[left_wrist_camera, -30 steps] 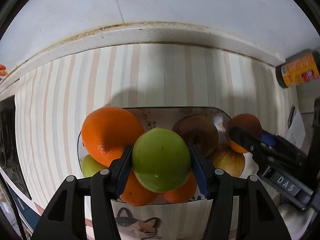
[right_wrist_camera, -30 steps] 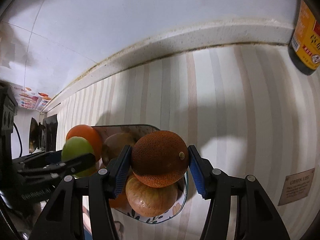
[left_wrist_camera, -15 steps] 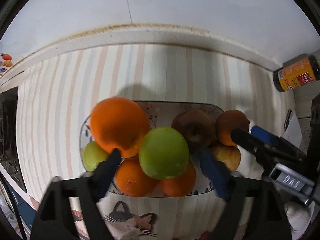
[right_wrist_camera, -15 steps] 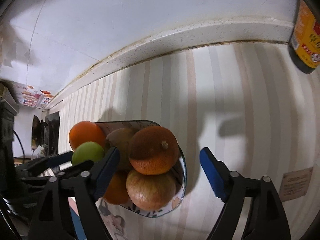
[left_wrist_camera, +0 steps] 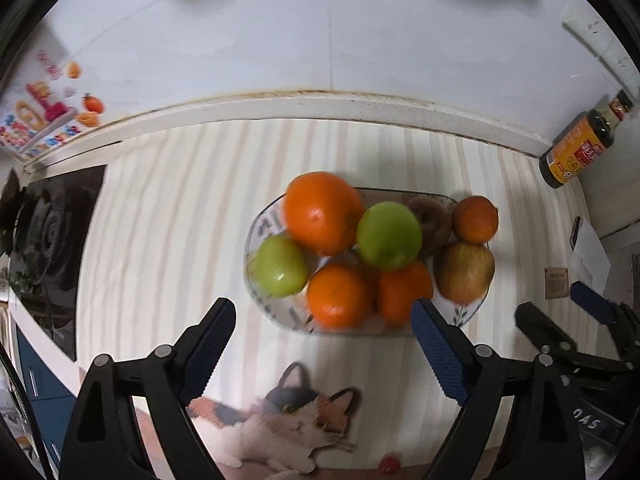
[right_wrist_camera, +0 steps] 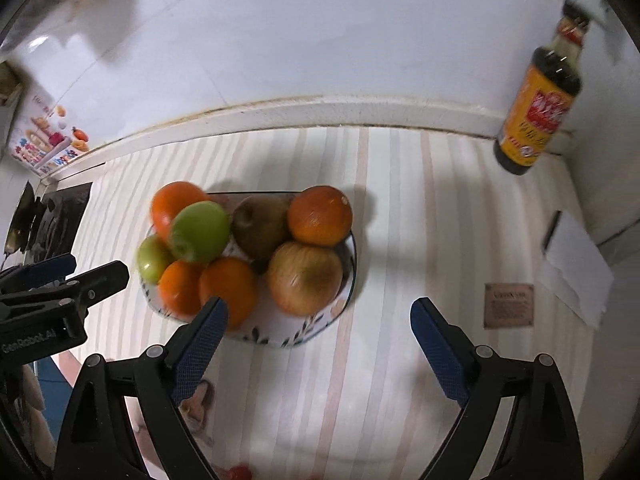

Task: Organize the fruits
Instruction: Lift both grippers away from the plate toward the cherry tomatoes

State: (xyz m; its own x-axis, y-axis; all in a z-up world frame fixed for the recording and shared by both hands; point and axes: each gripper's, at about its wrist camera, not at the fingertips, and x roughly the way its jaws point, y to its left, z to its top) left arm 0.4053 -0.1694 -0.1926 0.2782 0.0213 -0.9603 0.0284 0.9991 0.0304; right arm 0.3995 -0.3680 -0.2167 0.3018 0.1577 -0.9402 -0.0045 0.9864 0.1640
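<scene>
While fruits fill the plate point(left_wrist_camera: 276, 312), both tools hang open above

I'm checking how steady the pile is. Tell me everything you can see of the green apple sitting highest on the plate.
The top green apple is round, smooth and slightly glossy, light green all over. It sits on the pile, not on the plate itself: it leans against the large orange, rests over two smaller oranges, and has the brown fruit on its other side. No fingers touch it. Its stem end cannot be made out.
</scene>
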